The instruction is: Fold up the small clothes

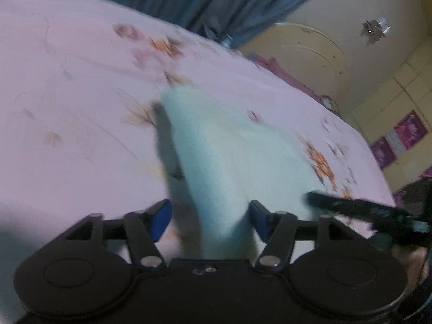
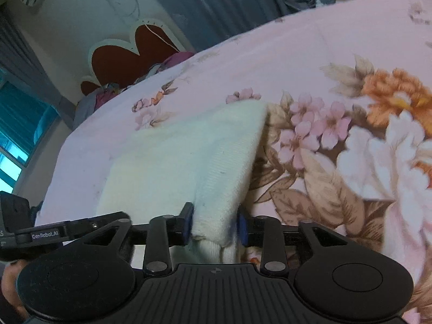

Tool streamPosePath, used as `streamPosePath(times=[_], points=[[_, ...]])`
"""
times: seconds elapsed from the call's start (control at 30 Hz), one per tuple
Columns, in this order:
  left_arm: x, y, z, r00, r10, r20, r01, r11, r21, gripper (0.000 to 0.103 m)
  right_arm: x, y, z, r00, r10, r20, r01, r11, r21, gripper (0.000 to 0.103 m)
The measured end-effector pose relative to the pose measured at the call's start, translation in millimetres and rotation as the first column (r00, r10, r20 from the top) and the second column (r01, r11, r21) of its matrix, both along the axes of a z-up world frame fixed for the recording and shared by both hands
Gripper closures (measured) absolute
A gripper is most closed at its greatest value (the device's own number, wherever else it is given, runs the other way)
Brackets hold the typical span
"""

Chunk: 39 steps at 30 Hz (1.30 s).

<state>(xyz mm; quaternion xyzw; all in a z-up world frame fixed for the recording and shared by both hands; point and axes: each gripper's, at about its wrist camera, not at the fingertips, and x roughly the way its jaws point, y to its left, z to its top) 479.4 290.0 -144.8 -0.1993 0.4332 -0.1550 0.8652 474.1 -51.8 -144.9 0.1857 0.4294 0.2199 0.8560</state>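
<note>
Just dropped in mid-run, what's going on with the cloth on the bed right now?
A person is working two handheld grippers over a pale cloth lying on the floral bedsheet. Each gripper has one end of the cloth between its fingers: the left gripper stands visibly open around it, while the right gripper sits closer against the bunched fabric.

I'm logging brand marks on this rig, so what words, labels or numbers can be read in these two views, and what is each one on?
"GenRobot.AI": white print on the black bar of the left gripper, seen in the right wrist view.
A cut-off white mark sits at that view's left edge: unreadable.
Purple posters on the yellow wall: too blurred to read.
</note>
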Motion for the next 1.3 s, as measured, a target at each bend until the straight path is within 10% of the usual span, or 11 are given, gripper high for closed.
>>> streamPosePath(times=[0.17,0.33,0.67,0.93,1.3], points=[[10.0,1.8,30.3,0.990,0.004,0.143,-0.012,0.998,0.056,0.067,16.9,3.8,33.6,0.990,0.016,0.141,-0.004,0.997,-0.081,0.059],[47.2,-34.0,24.6,0.986,-0.100,0.135,0.083,0.989,0.126,0.068,55.4,47.7,17.6,0.981,0.152,0.121,-0.130,0.976,-0.173,0.087],[40.0,-29.3,16.0,0.990,-0.064,0.124,0.051,0.993,0.109,0.073,63.1,48.7,-8.0,0.981,0.160,0.109,-0.129,0.960,-0.248,0.088],[-10.0,-66.7,16.8,0.973,-0.197,0.121,0.170,0.964,0.205,0.077,-2.5,49.8,8.4,0.942,0.304,0.141,-0.253,0.921,-0.294,0.088],[-70.0,-66.3,19.5,0.978,-0.161,0.131,0.144,0.982,0.125,0.077,-66.0,53.2,18.9,0.915,0.356,0.188,-0.281,0.899,-0.336,0.088]])
